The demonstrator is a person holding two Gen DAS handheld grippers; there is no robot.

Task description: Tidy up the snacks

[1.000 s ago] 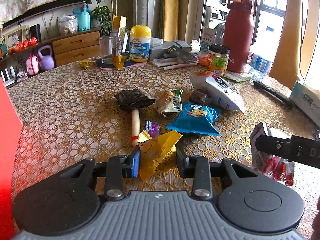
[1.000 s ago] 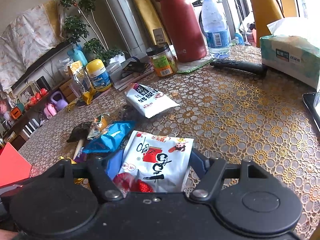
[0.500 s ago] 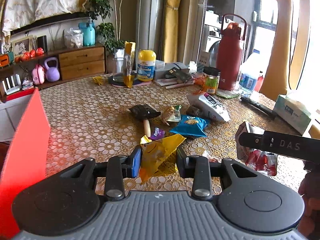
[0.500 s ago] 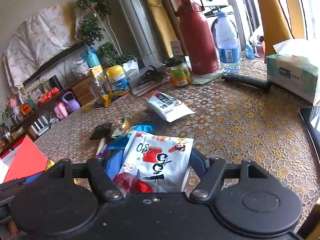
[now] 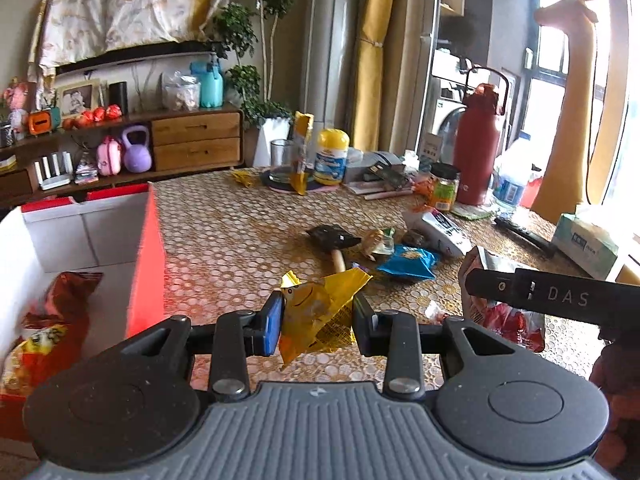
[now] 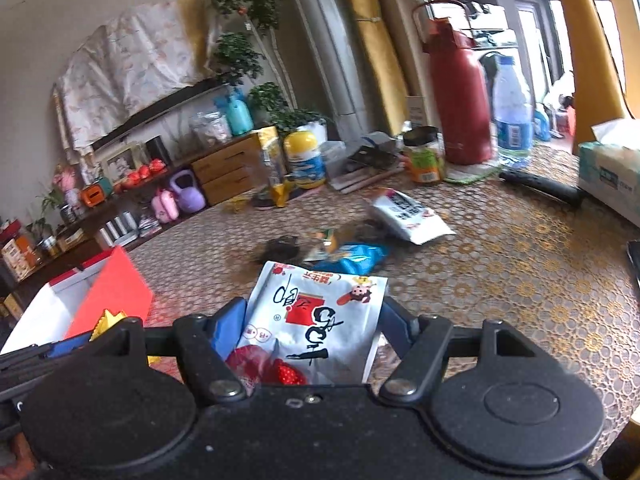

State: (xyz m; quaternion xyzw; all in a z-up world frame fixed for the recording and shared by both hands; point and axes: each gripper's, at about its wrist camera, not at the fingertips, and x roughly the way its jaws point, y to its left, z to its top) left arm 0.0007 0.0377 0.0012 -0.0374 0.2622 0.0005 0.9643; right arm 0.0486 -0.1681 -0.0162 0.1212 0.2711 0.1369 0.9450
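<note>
My left gripper [image 5: 318, 322] is shut on a yellow snack packet [image 5: 320, 312], held above the table beside a red-and-white box [image 5: 146, 264]. An orange-red snack bag [image 5: 48, 332] lies inside that box. My right gripper [image 6: 310, 332] is shut on a white packet with red print [image 6: 316, 316]; in the left wrist view the same packet [image 5: 500, 308] hangs at the right. Loose on the table remain a blue packet [image 5: 408, 262], a white pouch [image 5: 440, 226], a dark packet [image 5: 332, 236] and a small crumpled wrapper [image 5: 376, 240]. The box [image 6: 100, 292] shows at the lower left of the right wrist view.
At the table's far side stand a red flask [image 5: 478, 148], a water bottle [image 6: 512, 116], a green-label jar [image 5: 444, 188], a yellow-lidded tub [image 5: 331, 156] and a glass [image 5: 280, 156]. A tissue box [image 5: 588, 240] and a black handle [image 5: 524, 234] lie at the right.
Both grippers have risen and pulled back from the table, carrying their packets. The view has swung left, so the red-and-white box with the bag inside has come into sight.
</note>
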